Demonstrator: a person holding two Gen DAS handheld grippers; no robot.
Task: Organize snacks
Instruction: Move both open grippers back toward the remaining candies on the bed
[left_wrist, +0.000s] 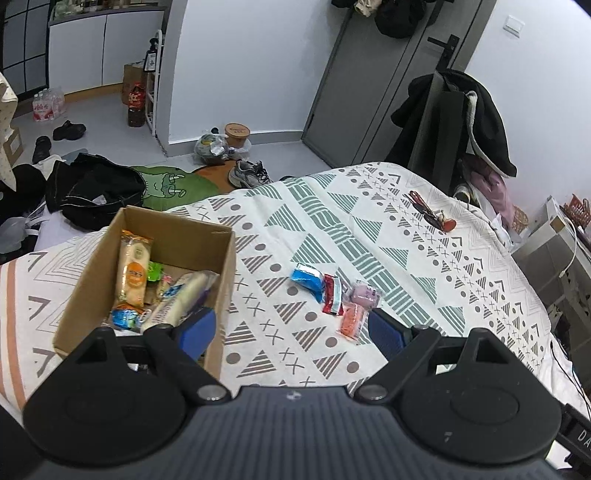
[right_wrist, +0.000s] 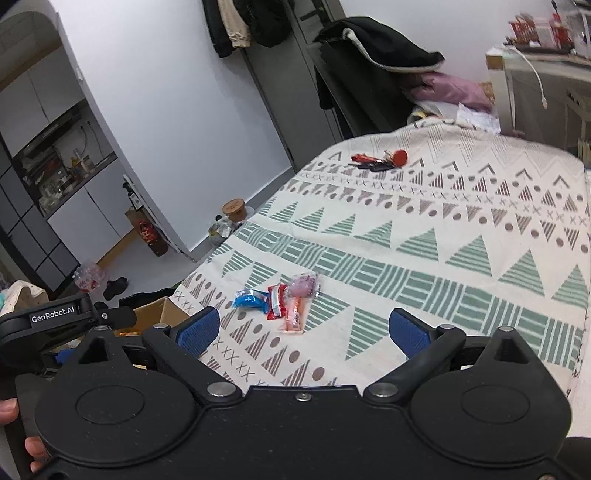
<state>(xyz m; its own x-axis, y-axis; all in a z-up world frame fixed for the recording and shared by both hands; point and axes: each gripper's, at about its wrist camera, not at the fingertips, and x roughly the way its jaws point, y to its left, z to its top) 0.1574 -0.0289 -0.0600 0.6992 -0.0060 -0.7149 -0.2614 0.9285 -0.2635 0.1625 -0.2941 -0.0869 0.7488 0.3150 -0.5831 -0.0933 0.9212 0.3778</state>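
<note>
We hold both tools above the bed, and each one has its blue pads spread wide with nothing between them: the left gripper (left_wrist: 290, 328) hangs at the edge of the cardboard box (left_wrist: 177, 236), the right gripper (right_wrist: 303, 326) looks over the patterned bedspread (right_wrist: 443, 229). We judge that we are between two pick-ups, because the box at our 10 o'clock already holds several packets, among them a long orange bread packet (left_wrist: 133, 271). Four small snacks lie close together on the cover at about 12 o'clock: an orange packet (right_wrist: 294, 314) nearest, then a red one (right_wrist: 276, 301), a blue one (right_wrist: 250, 297) and a pink one (right_wrist: 303, 285). They look thin and crinkly. The next move probably asks us to lower one tool over the orange packet and pinch it flat. Far behind, some keys (right_wrist: 380, 160) lie at 1 o'clock.
</note>
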